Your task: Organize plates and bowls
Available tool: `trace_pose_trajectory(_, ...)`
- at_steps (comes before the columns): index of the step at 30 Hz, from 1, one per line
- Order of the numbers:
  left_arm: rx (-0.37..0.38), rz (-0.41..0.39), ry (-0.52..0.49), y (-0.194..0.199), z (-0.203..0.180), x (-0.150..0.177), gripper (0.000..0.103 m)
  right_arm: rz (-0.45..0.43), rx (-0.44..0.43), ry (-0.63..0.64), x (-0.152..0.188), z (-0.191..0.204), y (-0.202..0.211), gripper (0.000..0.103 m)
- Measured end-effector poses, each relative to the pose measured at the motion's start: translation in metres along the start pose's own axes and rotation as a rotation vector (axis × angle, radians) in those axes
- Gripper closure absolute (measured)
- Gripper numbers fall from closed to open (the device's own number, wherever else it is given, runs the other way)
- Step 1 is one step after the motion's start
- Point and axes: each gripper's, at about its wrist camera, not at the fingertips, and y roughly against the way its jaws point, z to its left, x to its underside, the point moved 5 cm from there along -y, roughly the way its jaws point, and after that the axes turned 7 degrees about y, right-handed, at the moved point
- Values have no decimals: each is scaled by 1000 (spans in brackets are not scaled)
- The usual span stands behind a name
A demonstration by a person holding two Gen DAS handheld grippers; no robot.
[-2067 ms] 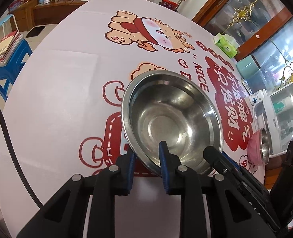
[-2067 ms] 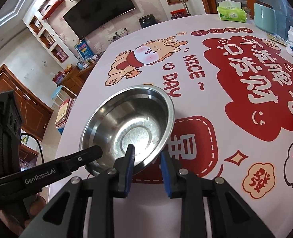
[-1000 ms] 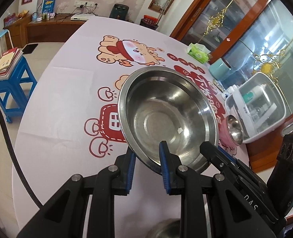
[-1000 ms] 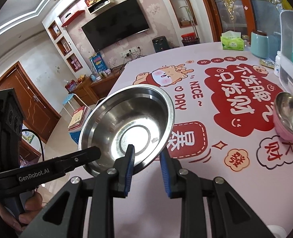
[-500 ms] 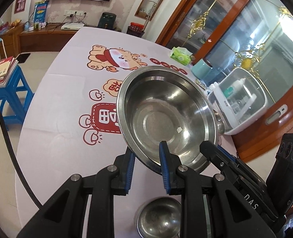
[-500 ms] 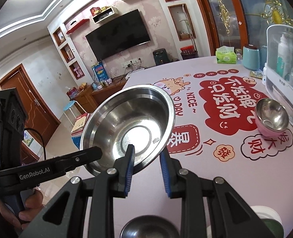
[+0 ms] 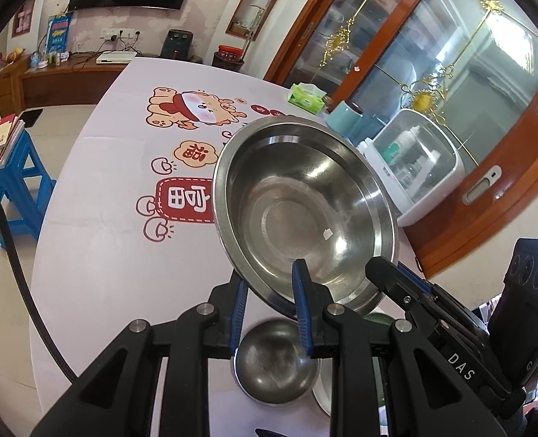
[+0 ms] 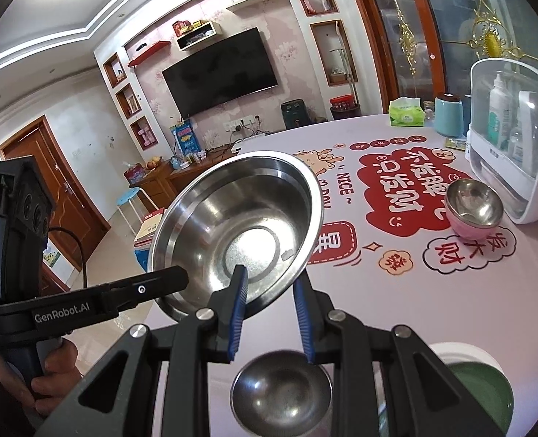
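Observation:
A large steel bowl hangs tilted in the air above the table, held by both grippers on its near rim. My left gripper is shut on the rim, one finger inside the bowl and one outside. My right gripper grips the rim the same way further round. Below the fingers a small steel bowl sits on the table. A white bowl with a green inside stands to its right. A pink bowl with a steel liner sits further back on the right.
A white storage box with bottles stands at the table's right edge, with a teal cup and a green tissue pack behind it. A blue stool with books stands on the floor at left. A hand holds the left gripper's handle.
Both grippers have lifted the large bowl off the table and drawn it back toward the near edge. The small steel bowl and the green-lined bowl have come into view below.

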Motion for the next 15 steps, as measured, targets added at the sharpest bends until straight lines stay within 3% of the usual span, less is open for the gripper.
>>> trace_pose_trajectory(15,-51,-6,47,25,-29,59,81,28,-80,74,32,-10,49,78)
